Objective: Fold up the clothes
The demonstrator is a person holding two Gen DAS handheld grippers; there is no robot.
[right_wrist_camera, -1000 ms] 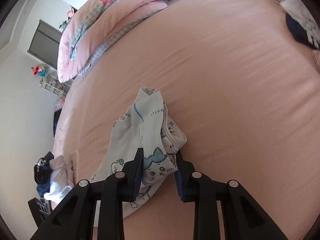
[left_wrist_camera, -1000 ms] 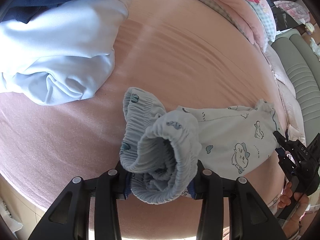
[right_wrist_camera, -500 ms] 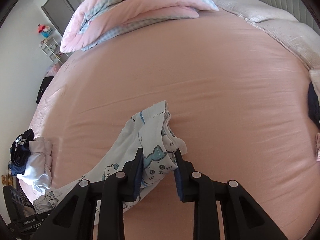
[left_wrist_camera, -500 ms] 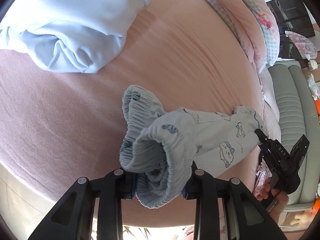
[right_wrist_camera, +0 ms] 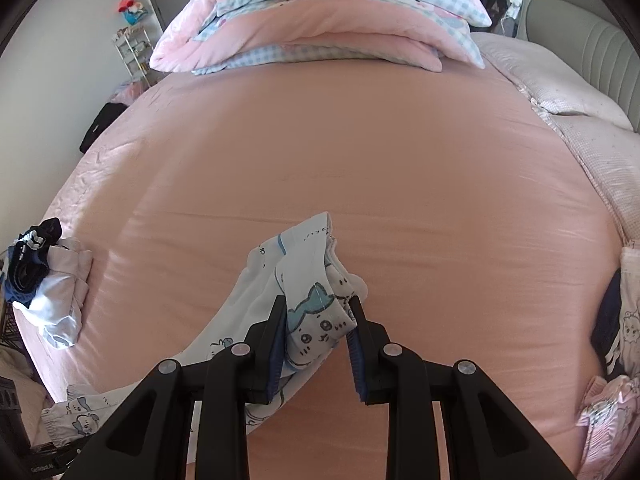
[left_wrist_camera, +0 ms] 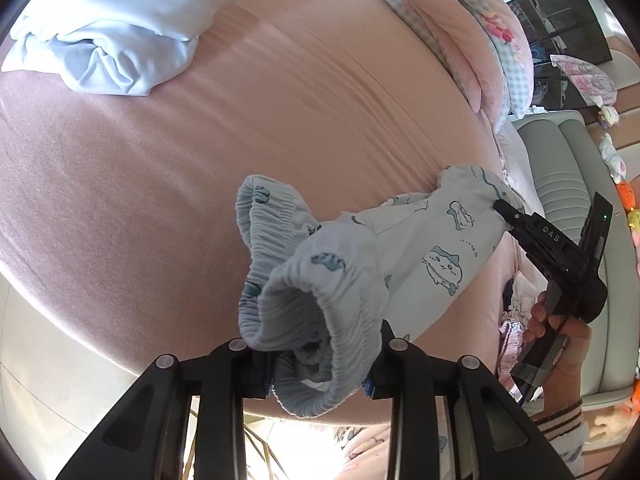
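Light blue pyjama pants (left_wrist_camera: 420, 248) with a cartoon animal print hang stretched between both grippers above the pink bed sheet (left_wrist_camera: 200, 160). My left gripper (left_wrist_camera: 320, 364) is shut on the bunched elastic waistband, which bulges out between the fingers. In the same view my right gripper (left_wrist_camera: 498, 207), held by a hand in a striped cuff, pinches the far leg end. The right wrist view shows that gripper (right_wrist_camera: 316, 320) shut on the folded leg end of the pants (right_wrist_camera: 308, 256), whose cloth trails down to the lower left.
A crumpled pale blue garment (left_wrist_camera: 112, 28) lies at the bed's far side. A folded pink checked quilt (right_wrist_camera: 320, 24) and pillows (right_wrist_camera: 560, 92) sit by the grey headboard. Clothes heaps lie at the left edge (right_wrist_camera: 48, 292) and right edge (right_wrist_camera: 616, 340).
Left jaws have narrowed on the waistband. Both grippers have shifted and the right one has rolled and risen, so the pants now hang more taut between them.
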